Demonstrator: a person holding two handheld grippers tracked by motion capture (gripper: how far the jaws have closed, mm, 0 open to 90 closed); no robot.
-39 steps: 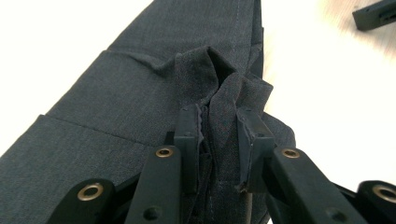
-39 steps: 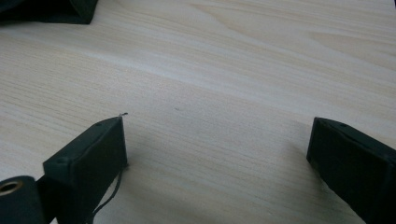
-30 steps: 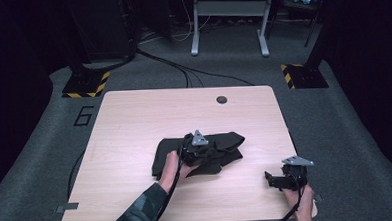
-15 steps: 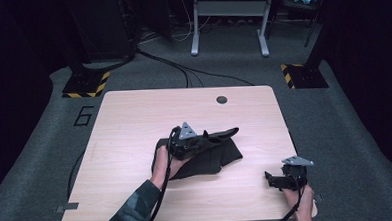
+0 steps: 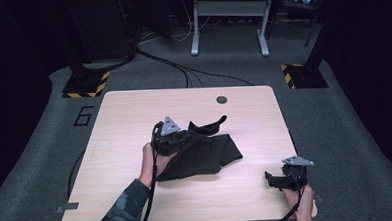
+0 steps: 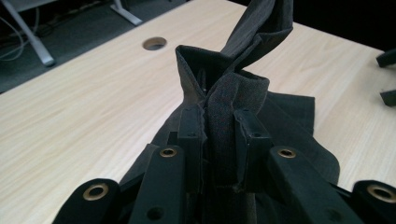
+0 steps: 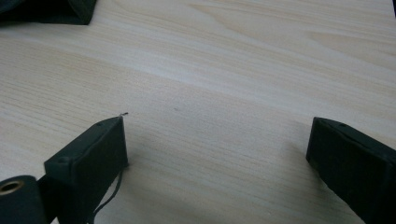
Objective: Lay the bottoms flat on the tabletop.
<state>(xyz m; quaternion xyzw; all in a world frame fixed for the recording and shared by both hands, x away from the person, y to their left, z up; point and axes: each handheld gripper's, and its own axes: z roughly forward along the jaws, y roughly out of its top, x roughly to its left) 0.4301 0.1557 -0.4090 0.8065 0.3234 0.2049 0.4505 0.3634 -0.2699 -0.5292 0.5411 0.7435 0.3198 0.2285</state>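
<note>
At centre frame, the left gripper (image 5: 185,137) pinches a fold of black cloth (image 5: 206,157), probably to fold it; lower right, the right gripper (image 5: 269,180) rests wide open on the table (image 5: 124,118), holding nothing.

Light wooden table (image 5: 134,118), black cloth (image 5: 206,157) lying mid-table

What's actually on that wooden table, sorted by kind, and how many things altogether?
Black cloth: 1, pinched in the left tongs
Tongs: 2, the left ones and the right tongs, open over bare wood
Round hole in the table: 1
Total: 4
</note>
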